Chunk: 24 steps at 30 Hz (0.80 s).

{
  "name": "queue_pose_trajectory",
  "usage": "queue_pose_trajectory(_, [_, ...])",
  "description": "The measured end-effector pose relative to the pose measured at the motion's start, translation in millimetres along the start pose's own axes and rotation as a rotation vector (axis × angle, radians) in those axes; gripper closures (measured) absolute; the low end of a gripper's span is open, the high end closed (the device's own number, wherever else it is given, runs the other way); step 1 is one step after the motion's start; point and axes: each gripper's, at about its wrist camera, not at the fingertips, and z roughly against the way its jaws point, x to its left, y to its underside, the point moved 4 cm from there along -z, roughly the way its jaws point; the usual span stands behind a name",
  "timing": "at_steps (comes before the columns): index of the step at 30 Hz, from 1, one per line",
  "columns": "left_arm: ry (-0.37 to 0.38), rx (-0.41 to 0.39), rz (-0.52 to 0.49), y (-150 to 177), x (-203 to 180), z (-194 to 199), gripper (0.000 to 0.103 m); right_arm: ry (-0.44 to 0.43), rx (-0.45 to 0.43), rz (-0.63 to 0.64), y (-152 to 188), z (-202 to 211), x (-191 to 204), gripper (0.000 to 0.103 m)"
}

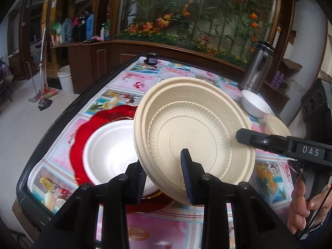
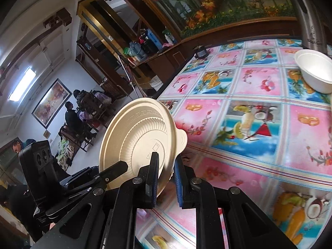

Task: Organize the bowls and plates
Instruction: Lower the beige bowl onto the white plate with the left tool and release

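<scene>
beige plate (image 1: 193, 132): tilted in the air above the desk (image 1: 128, 78), beside a white bowl (image 1: 110, 151) on a red plate (image 1: 83, 132)
left claw (image 1: 164, 178): clamped on its near rim
right claw (image 2: 166, 178): clamped on its opposite rim

Only clear one: "DAS" in white letters on the right gripper (image 1: 244, 138). Embossed marks on the beige plate's (image 1: 193, 132) underside, looks like an "A", rest unreadable. Script on the steel tumbler (image 1: 256, 70) too blurry.

A beige plate (image 2: 134, 139) is held on edge, off the counter (image 2: 259, 108), its rim pinched between the right tongs (image 2: 166, 183). A white bowl (image 2: 315, 70) is seen far right.
</scene>
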Motion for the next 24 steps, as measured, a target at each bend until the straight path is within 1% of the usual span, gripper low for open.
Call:
queue_pose_trajectory(6, [-0.045, -0.008, 0.069, -2, 36, 2, 0.074, -0.011, 0.052, 0.008, -7, -41, 22, 0.087])
queue_pose_trajectory(12, [-0.073, 0.001, 0.114, -1, 60, -3, 0.074, -0.008, 0.096, 0.01, -10, -74, 32, 0.087])
queue_pose_trajectory(17, [-0.083, 0.023, 0.129, 5, 72, -7, 0.074, -0.007, 0.136, 0.004, -6, -94, 34, 0.087])
queue_pose_trajectory(23, [-0.082, 0.034, 0.146, 7, 76, -11, 0.074, 0.004, 0.163, 0.011, -2, -104, 32, 0.087])
queue_pose_trajectory(24, [-0.083, 0.032, 0.146, 7, 77, -11, 0.074, 0.004, 0.167, 0.015, -2, -106, 32, 0.085])
